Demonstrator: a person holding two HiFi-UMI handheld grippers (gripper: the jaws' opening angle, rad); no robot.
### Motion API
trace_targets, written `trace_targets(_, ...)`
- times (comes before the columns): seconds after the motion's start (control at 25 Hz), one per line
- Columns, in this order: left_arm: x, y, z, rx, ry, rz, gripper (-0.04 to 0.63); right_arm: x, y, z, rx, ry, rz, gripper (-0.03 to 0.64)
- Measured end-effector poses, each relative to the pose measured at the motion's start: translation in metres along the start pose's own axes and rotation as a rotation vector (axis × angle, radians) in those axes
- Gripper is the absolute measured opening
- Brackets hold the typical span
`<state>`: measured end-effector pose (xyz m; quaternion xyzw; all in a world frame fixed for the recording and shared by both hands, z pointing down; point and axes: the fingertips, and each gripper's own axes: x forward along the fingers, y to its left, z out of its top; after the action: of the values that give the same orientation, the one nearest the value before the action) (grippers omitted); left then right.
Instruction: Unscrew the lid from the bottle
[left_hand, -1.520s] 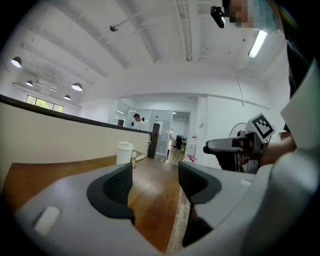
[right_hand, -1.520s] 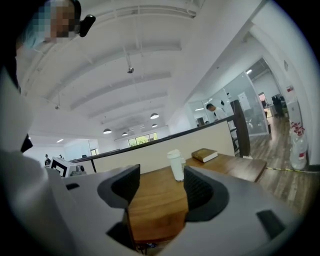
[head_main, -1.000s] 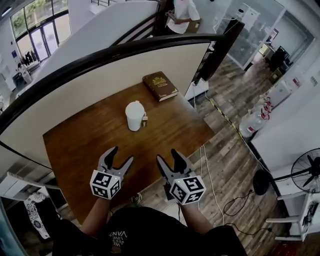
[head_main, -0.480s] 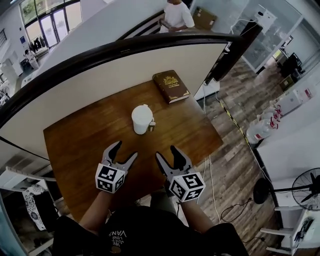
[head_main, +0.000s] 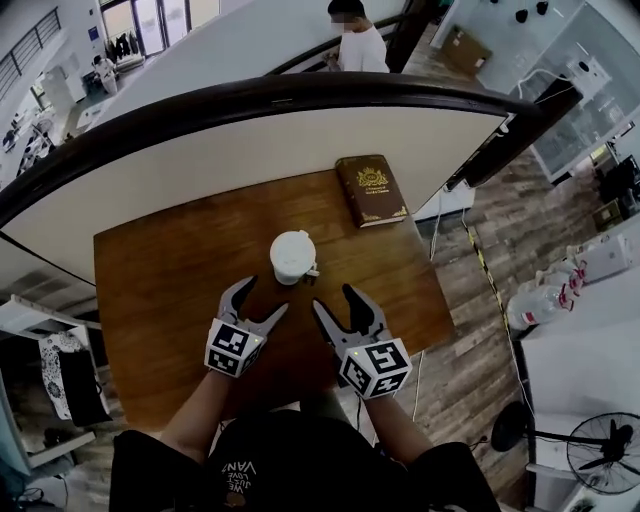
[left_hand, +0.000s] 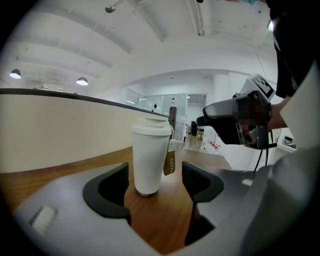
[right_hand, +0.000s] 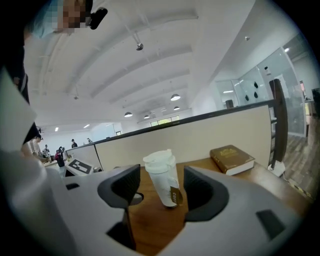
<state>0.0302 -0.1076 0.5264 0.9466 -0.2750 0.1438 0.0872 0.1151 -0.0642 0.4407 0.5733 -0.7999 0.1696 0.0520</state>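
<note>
A white bottle (head_main: 293, 259) with a white lid (head_main: 292, 245) and a small brown tag stands upright in the middle of the wooden table (head_main: 160, 270). My left gripper (head_main: 258, 300) is just short of it on the near left. Its jaws are open and have just been opening, with nothing between them. My right gripper (head_main: 335, 300) is open too, at the near right of the bottle. In the left gripper view the bottle (left_hand: 149, 160) stands beyond the fingertips (left_hand: 116, 186). The right gripper view shows the bottle (right_hand: 166, 184) ahead of its empty jaws.
A brown hardcover book (head_main: 372, 190) lies at the table's far right corner. A cream partition wall (head_main: 250, 150) with a dark curved rail borders the far side. The table's right edge drops to a wood floor with cables. A person stands beyond the partition.
Both grippers have moved forward over the table toward the bottle and now flank its near side. The bottle and book have not moved.
</note>
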Motion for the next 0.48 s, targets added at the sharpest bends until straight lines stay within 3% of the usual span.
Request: trace_targets(0.48,0.048,0.013,-0.016,-0.023,-0.01,0.071,0.359,0.052,-0.009,0.009,-0.145,0.051,0.283,0.253)
